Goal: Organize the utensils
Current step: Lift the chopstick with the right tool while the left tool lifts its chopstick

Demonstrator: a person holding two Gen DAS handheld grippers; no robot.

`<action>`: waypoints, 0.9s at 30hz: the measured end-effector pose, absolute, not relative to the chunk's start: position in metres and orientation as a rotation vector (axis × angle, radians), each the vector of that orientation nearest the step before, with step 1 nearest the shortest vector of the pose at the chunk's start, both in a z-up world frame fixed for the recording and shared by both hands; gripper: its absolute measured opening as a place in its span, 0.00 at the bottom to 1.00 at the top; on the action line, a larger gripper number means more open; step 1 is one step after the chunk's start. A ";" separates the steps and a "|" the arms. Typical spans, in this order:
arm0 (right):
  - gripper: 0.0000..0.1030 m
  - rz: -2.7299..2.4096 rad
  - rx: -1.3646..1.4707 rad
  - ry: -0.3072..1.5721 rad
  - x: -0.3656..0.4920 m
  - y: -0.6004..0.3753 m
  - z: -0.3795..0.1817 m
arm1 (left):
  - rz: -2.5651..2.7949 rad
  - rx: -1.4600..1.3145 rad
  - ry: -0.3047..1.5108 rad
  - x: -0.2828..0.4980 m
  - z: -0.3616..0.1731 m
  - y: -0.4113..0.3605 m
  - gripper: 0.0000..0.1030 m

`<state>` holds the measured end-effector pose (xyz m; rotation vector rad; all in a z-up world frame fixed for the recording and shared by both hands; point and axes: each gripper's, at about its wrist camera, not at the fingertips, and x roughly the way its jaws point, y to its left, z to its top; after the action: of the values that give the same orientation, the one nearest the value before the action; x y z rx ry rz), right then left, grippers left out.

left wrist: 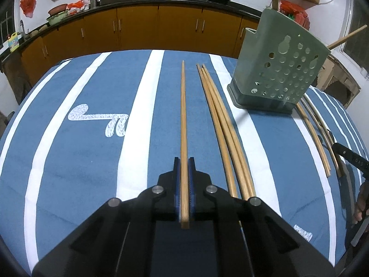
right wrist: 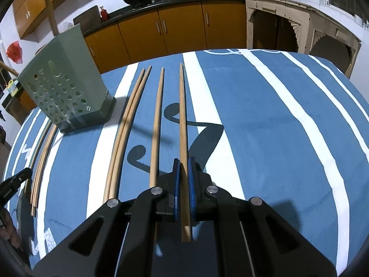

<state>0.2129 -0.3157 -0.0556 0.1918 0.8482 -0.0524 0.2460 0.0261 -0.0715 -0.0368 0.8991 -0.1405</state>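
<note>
Left gripper [left wrist: 184,161] clamps chopstick [left wrist: 183,115] — right gripper [right wrist: 184,161] likewise; holder [left wrist: 276,69] near.

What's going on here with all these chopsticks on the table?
A person is tidying wooden chopsticks with two handheld grippers. The left gripper is shut on one chopstick, and the right gripper is shut on another chopstick. More loose chopsticks lie on the blue striped cloth. The green perforated holder stands between the two groups.
</note>
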 end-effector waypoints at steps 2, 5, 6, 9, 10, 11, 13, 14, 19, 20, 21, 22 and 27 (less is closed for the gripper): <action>0.08 -0.057 0.180 0.848 0.212 -0.314 -0.055 | -0.152 -0.034 0.898 0.244 -0.071 0.025 0.12; 0.08 -0.056 0.175 0.846 0.210 -0.314 -0.056 | -0.160 -0.025 0.897 0.239 -0.071 0.025 0.13; 0.08 -0.056 0.176 0.845 0.209 -0.314 -0.056 | -0.162 -0.025 0.897 0.237 -0.071 0.025 0.13; 0.08 -0.055 0.176 0.844 0.207 -0.315 -0.056 | -0.165 -0.021 0.897 0.234 -0.072 0.026 0.13; 0.08 -0.056 0.174 0.843 0.206 -0.314 -0.056 | -0.164 -0.019 0.897 0.233 -0.072 0.026 0.13; 0.08 -0.057 0.171 0.842 0.205 -0.314 -0.056 | -0.164 -0.018 0.897 0.232 -0.072 0.025 0.13; 0.08 -0.060 0.162 0.837 0.203 -0.313 -0.056 | -0.164 -0.018 0.898 0.230 -0.072 0.025 0.13; 0.08 -0.062 0.157 0.836 0.202 -0.313 -0.056 | -0.163 -0.018 0.898 0.229 -0.072 0.025 0.13; 0.08 -0.061 0.155 0.836 0.200 -0.313 -0.056 | -0.147 -0.013 0.899 0.228 -0.072 0.026 0.08; 0.08 -0.061 0.158 0.836 0.199 -0.313 -0.056 | -0.144 -0.011 0.899 0.228 -0.072 0.026 0.07; 0.08 -0.059 0.165 0.838 0.198 -0.313 -0.055 | -0.140 -0.004 0.900 0.227 -0.071 0.026 0.07; 0.08 -0.059 0.170 0.834 0.196 -0.314 -0.054 | -0.136 0.001 0.901 0.226 -0.071 0.026 0.07; 0.08 -0.070 0.172 0.761 0.180 -0.318 -0.034 | -0.127 -0.003 0.858 0.218 -0.057 0.032 0.07</action>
<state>0.1800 -0.3181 -0.0336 0.1724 0.7606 -0.0698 0.2177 0.0319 -0.0566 -0.0032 0.8580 -0.1267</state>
